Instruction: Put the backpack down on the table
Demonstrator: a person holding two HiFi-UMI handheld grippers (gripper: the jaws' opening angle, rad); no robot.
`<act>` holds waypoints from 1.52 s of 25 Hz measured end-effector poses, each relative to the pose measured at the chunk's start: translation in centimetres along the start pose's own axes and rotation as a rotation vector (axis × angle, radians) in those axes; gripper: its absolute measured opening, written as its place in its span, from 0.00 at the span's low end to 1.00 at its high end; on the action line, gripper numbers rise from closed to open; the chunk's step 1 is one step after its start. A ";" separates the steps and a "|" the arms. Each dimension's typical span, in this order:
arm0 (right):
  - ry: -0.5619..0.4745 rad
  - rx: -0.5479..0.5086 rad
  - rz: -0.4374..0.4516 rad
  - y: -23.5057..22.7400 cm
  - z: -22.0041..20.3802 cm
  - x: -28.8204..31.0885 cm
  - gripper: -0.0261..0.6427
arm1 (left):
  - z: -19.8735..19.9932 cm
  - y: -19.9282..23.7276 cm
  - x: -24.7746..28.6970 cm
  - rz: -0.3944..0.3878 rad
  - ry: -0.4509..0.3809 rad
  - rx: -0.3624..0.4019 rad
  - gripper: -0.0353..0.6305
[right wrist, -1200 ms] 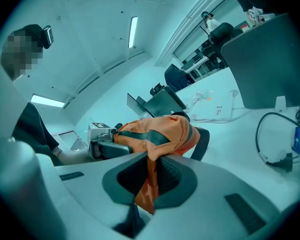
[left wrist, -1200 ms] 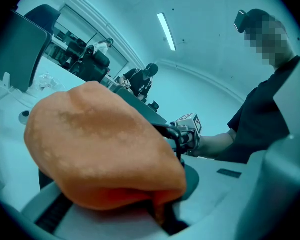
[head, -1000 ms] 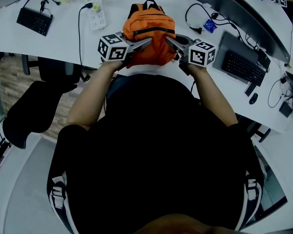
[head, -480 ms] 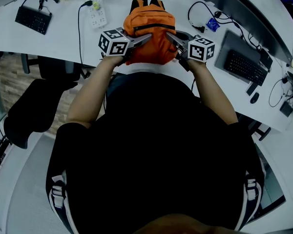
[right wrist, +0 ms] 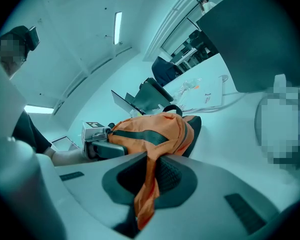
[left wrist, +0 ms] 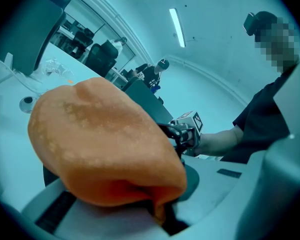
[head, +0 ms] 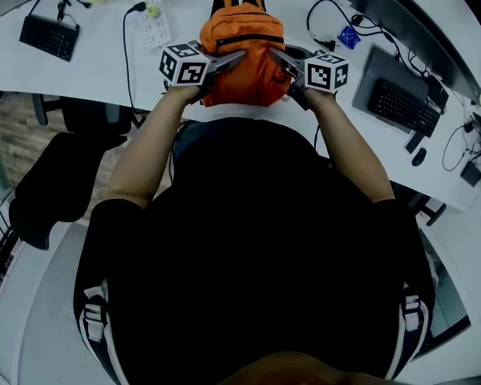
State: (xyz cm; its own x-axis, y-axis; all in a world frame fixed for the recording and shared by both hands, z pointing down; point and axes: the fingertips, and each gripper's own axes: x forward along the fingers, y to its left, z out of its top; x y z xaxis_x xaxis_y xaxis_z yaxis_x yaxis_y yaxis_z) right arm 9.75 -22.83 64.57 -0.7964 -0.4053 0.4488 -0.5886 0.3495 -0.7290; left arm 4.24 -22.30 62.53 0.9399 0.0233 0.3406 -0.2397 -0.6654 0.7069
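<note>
Head view: orange backpack [head: 240,30] over near edge of white surface [head: 88,70], between both grippers.
Left gripper [left wrist: 162,216]: jaws closed tight, pinching backpack fabric.
Right gripper [right wrist: 138,219]: jaws closed tight, pinching backpack fabric.

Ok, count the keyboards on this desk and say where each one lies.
2. The left keyboard lies at the far left end of the desk; the right keyboard lies right of the orange backpack. Others may lie outside the picture.
</note>
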 end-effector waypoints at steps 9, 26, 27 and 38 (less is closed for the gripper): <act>0.002 0.033 -0.024 -1.5 -0.3 1.4 0.08 | -0.6 2.2 0.2 0.003 0.008 -0.038 0.10; 0.015 0.088 -0.051 -3.7 -0.8 3.2 0.08 | -1.8 6.2 0.9 0.053 0.018 -0.100 0.10; 0.019 0.089 -0.055 -3.9 -0.9 3.2 0.08 | -1.9 6.3 1.0 0.054 0.019 -0.104 0.10; 0.037 0.100 -0.073 -4.7 -1.4 3.7 0.08 | -2.5 7.4 1.3 0.066 0.025 -0.127 0.10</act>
State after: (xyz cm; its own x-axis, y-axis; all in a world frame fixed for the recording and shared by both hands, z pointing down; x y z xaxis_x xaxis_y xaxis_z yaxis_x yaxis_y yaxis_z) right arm 9.34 -24.77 70.41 -0.7575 -0.3945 0.5202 -0.6301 0.2334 -0.7406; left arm 3.04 -25.39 69.72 0.9150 0.0022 0.4034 -0.3314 -0.5661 0.7548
